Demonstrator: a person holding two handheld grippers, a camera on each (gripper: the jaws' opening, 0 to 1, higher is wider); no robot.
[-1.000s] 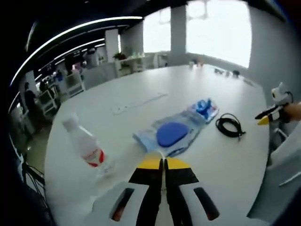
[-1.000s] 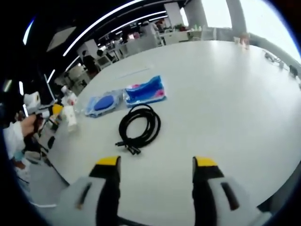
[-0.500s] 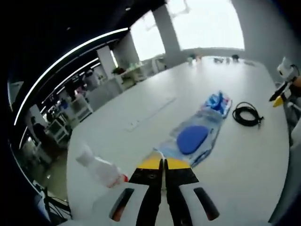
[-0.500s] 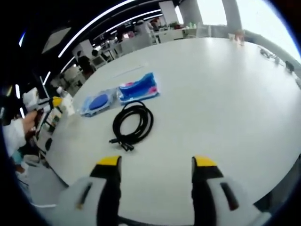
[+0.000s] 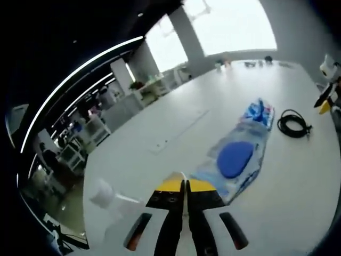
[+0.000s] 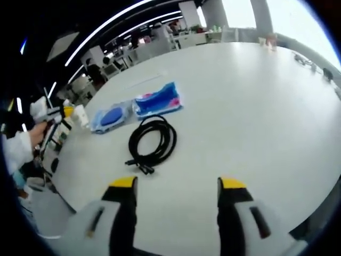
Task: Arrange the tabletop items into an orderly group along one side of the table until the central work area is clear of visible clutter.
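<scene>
My left gripper (image 5: 185, 184) is shut, its jaws pressed together with nothing between them, just short of a clear packet holding a blue round pad (image 5: 236, 159). Beyond that packet lie a blue and pink packet (image 5: 257, 112) and a coiled black cable (image 5: 292, 122). A blurred plastic bottle (image 5: 106, 194) stands low at the left. My right gripper (image 6: 177, 184) is open and empty, above the white table (image 6: 256, 106), with the cable (image 6: 152, 141) ahead of it. Behind the cable are the pad packet (image 6: 111, 117) and the blue and pink packet (image 6: 158, 101). The bottle (image 6: 80, 114) stands at the left edge.
A long flat strip (image 5: 178, 130) is set into the table's middle. Small items (image 5: 266, 60) sit at the far end by the windows. A person's hand (image 6: 37, 133) holds the left gripper (image 6: 59, 113) by the table's edge. Office desks stand beyond.
The left view has swung and rolled: the bottle now sits lower and blurred, the packets and cable further right. The right view has barely shifted. Nothing on the table has moved.
</scene>
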